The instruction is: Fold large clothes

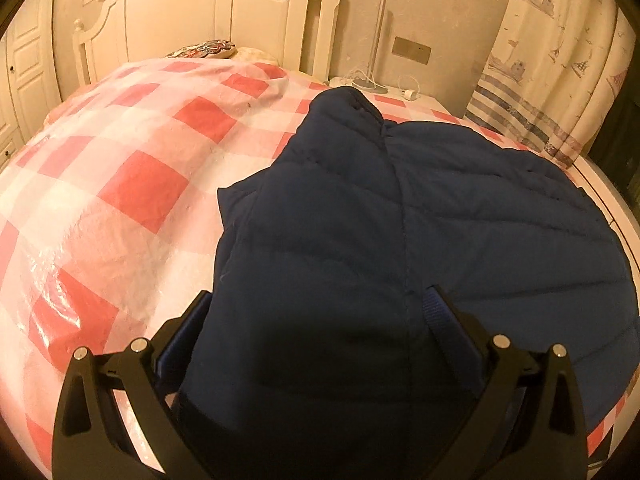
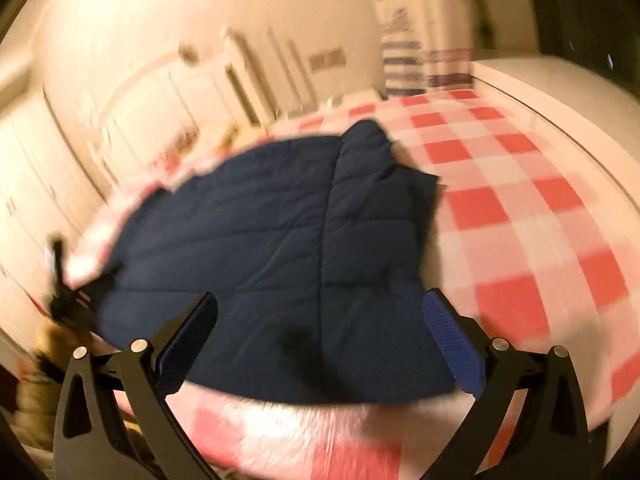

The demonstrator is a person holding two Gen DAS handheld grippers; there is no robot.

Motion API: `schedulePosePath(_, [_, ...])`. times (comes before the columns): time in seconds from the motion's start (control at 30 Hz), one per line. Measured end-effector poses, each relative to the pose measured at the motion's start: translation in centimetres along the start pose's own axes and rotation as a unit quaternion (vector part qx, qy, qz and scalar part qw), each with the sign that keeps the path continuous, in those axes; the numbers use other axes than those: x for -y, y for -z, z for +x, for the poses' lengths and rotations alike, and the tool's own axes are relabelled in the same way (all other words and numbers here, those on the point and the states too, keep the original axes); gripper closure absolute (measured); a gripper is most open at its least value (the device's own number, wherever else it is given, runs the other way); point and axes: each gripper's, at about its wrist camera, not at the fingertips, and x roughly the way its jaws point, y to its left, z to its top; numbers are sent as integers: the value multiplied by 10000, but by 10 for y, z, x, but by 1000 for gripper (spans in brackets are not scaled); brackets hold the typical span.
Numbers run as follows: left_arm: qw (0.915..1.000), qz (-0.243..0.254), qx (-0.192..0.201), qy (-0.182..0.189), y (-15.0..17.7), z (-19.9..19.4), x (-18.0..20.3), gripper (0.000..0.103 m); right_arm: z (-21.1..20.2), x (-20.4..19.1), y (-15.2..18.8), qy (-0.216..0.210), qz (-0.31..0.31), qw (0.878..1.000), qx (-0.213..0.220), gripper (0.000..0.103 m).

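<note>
A dark navy quilted jacket [image 1: 420,220] lies spread on a bed covered with a red-and-white checked plastic sheet [image 1: 120,168]. My left gripper [image 1: 320,312] is open, its jaws wide apart, with the jacket's near part lying between and over them. In the right wrist view, which is blurred by motion, the jacket [image 2: 300,248] lies ahead on the checked sheet [image 2: 520,208]. My right gripper [image 2: 320,312] is open and empty, just above the jacket's near hem. The left gripper [image 2: 64,292] shows as a dark blur at the jacket's left edge.
A white headboard [image 1: 192,12] and a patterned pillow [image 1: 204,49] stand at the bed's far end. A nightstand with cables [image 1: 384,88] and a printed curtain [image 1: 552,60] are at the far right. White cupboard doors [image 2: 48,160] line the left.
</note>
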Motion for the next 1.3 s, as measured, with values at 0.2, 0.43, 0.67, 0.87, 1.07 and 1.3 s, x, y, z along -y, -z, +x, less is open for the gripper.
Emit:
schedulePosePath(0.2, [10000,-1,-2,-56,0,0,1,2,-12,30,36,-805,883,9922,-358,8])
schedulePosePath(0.43, [10000,0,-77,18,-2,5,-2,2,45,5,39,-811,812,9910,-682,8])
schedulePosePath(0.67, [10000,-13,-96,-3,-2,7,-3,2,96,-18,11,-366,1505,9879,105,20])
schedulePosePath(0.87, [9968,474,256,-590,-21,-31,38,6,60,-1,17,-890,1551,9813,716,67])
schedulePosePath(1.07, [9889,1289,636,-369,-65,-42,131,5,16,6,31,-1098,1582,9756,1052,71])
schedulePosePath(1.3, [9749,2078,178,-780,-89,34,242,5,-18,-1,41,-1005,1261,9804,1129,71])
